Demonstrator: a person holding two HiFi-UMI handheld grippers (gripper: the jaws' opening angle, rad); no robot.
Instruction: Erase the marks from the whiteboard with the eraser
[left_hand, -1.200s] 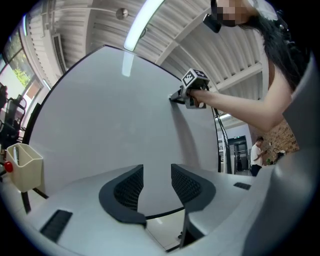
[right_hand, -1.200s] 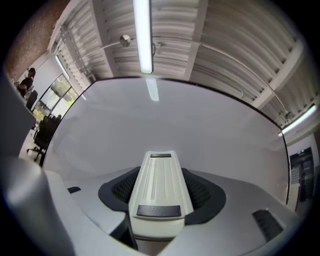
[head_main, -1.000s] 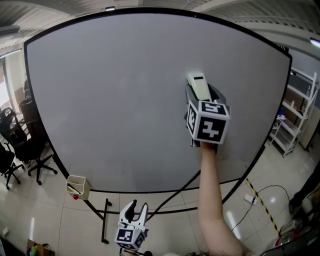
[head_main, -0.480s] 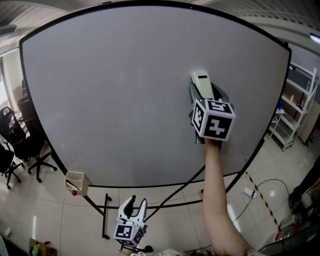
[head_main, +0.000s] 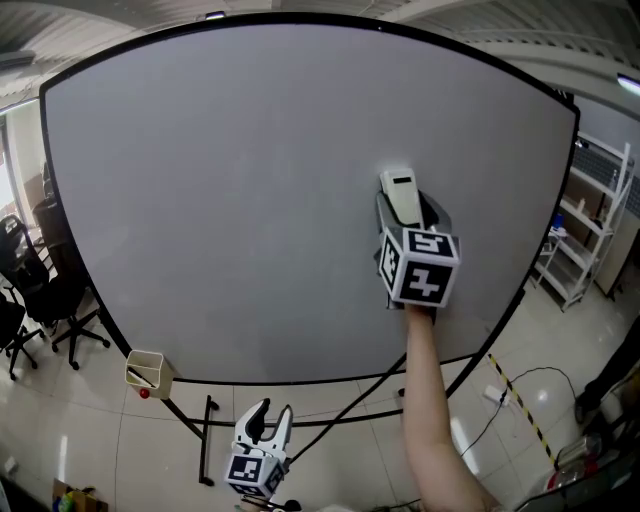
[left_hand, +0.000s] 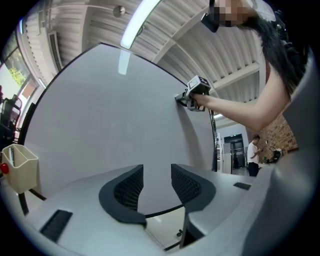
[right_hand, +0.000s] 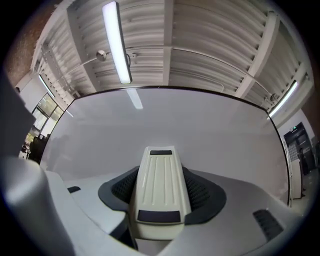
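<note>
A large whiteboard (head_main: 230, 190) on a black stand fills the head view; its surface looks plain grey-white with no marks that I can make out. My right gripper (head_main: 402, 210) is raised against the board's right half, shut on a cream eraser (head_main: 400, 197) that points upward. In the right gripper view the eraser (right_hand: 159, 187) sits between the dark jaws, pressed toward the whiteboard (right_hand: 210, 135). My left gripper (head_main: 270, 420) hangs low below the board's bottom edge, open and empty. Its own view shows the gap between its fingers (left_hand: 129, 186) and the whiteboard (left_hand: 95, 120) ahead.
A beige marker tray (head_main: 148, 374) with a red item hangs at the board's lower left corner. Black office chairs (head_main: 40, 300) stand at the left. White shelving (head_main: 585, 230) is at the right, and a cable (head_main: 520, 390) lies on the tiled floor. A person (left_hand: 252, 155) stands far off.
The right gripper with the eraser has slid slightly down and left on the board after a small rise. The left gripper stays low, drifting a little downward.
</note>
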